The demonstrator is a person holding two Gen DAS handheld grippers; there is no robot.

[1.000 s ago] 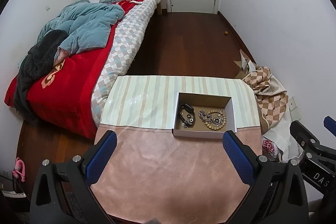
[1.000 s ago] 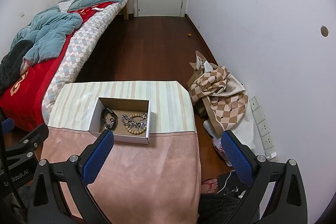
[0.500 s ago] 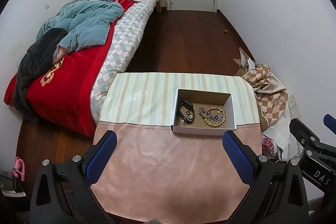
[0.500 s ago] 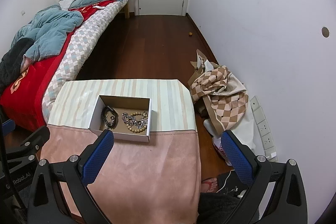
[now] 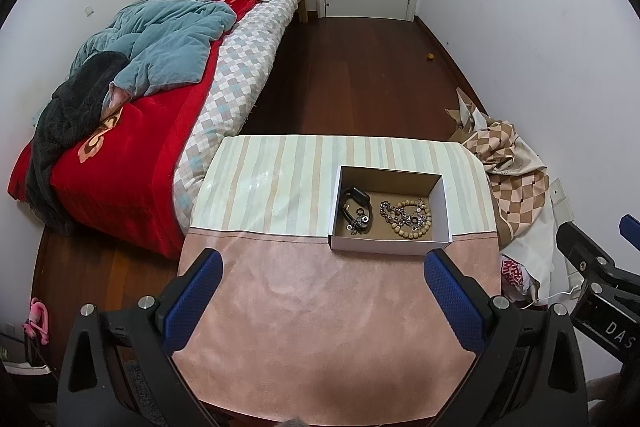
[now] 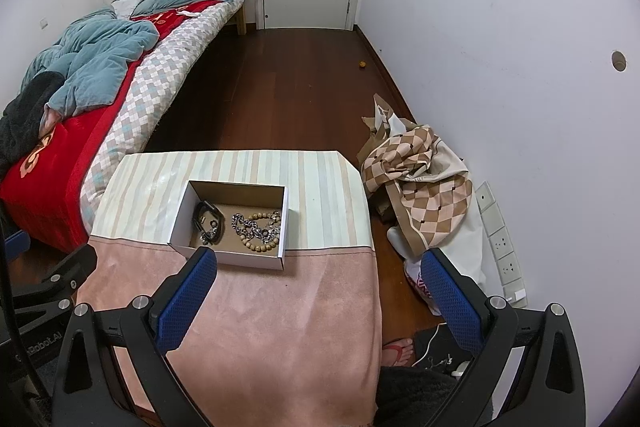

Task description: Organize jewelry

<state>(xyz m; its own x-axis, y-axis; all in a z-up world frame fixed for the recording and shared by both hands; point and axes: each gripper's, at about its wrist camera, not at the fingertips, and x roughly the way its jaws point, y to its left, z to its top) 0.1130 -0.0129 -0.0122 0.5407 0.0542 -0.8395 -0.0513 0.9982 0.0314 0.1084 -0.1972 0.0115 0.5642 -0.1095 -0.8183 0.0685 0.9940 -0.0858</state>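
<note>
A small white cardboard box (image 5: pixel 390 246) (image 6: pixel 228 255) stands on the table where the striped cloth meets the pink cloth. Inside it lie a black watch (image 5: pixel 356 207) (image 6: pixel 208 218), a silver chain (image 5: pixel 391 211) (image 6: pixel 245 226) and a wooden bead bracelet (image 5: pixel 412 223) (image 6: pixel 262 231), tangled together. My left gripper (image 5: pixel 323 301) hangs open above the pink cloth, nearer than the box, with nothing between its blue pads. My right gripper (image 6: pixel 319 301) is open too, above the table's right edge, with the box off its left finger.
The table (image 5: pixel 320 327) wears a pink cloth in front and a striped one (image 5: pixel 280 179) behind. A bed (image 5: pixel 168 87) with red and blue covers lies to the left. Checked fabric (image 6: pixel 424 179) is heaped on the floor at right. A person's foot (image 6: pixel 398 349) stands by the table.
Both grippers have drawn back and risen a little, so the box looks slightly smaller and farther. Nothing in the box has moved.
</note>
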